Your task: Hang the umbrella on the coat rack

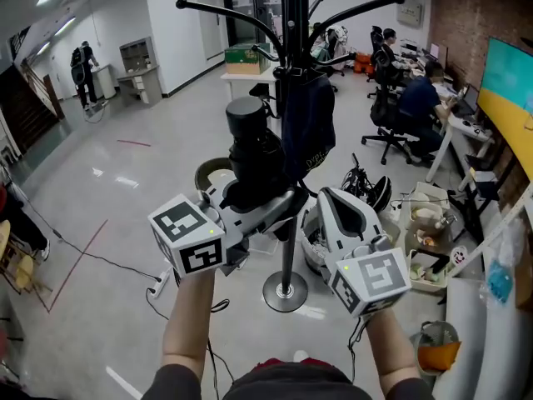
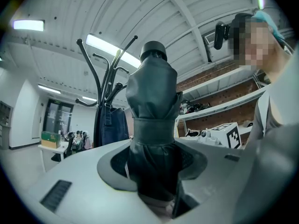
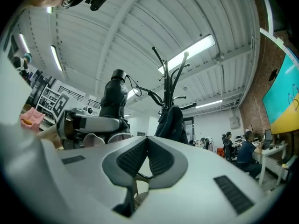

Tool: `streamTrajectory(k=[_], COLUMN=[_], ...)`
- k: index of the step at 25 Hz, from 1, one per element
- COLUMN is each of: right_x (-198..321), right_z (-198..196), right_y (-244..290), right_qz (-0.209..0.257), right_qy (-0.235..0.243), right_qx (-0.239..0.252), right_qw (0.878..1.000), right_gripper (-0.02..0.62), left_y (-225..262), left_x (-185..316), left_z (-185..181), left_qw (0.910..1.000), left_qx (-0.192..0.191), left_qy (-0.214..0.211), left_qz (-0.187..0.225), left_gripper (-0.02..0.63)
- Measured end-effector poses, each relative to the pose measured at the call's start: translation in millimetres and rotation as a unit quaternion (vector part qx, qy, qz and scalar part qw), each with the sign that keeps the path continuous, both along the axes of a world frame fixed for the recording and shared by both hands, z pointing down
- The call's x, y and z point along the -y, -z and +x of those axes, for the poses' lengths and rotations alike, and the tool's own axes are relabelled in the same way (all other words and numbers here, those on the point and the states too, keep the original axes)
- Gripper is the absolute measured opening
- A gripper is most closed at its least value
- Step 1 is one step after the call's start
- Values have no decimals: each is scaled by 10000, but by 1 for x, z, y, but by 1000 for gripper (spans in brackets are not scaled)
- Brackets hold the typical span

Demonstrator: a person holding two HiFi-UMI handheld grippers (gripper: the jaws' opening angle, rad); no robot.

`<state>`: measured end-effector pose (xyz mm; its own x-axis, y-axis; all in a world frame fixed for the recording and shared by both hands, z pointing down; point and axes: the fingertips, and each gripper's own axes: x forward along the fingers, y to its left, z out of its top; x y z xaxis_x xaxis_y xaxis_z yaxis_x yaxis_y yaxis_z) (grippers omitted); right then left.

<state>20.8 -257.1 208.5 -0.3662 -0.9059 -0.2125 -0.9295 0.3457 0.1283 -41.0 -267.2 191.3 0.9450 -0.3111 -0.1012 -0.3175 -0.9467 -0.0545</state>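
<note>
A folded black umbrella (image 1: 250, 148) stands upright, its round handle end on top. My left gripper (image 1: 258, 202) is shut on its lower part. In the left gripper view the umbrella (image 2: 152, 125) rises from between the jaws of the left gripper (image 2: 154, 171). The black coat rack (image 1: 287, 248) stands just behind it, its curved hooks (image 1: 250, 15) above the umbrella's top. A dark jacket (image 1: 306, 127) hangs on the rack. My right gripper (image 1: 325, 198) sits to the right of the umbrella, apart from it. In its own view the right gripper (image 3: 146, 141) has its pads together; the umbrella (image 3: 114, 97) and coat rack (image 3: 168, 83) lie ahead.
The rack's round base (image 1: 285, 294) rests on the glossy floor, with a power strip and cables (image 1: 158, 286) to its left. A cluttered table (image 1: 433, 232) and seated people at desks (image 1: 408, 98) fill the right side. A round basket (image 1: 212, 172) sits behind the rack.
</note>
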Motion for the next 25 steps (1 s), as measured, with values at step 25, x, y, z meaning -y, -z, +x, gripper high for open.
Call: streamTrajectory(k=[25], right_x=[30], right_z=[5], right_y=[40], right_qz=[258], right_qy=[349], right_qx=[-130], right_qw=[9990], right_gripper=[17], left_y=[26], left_x=[52], left_z=[18], left_qw=[9995], left_qx=[190], left_qy=[198], left_qz=[124], left_gripper=[193])
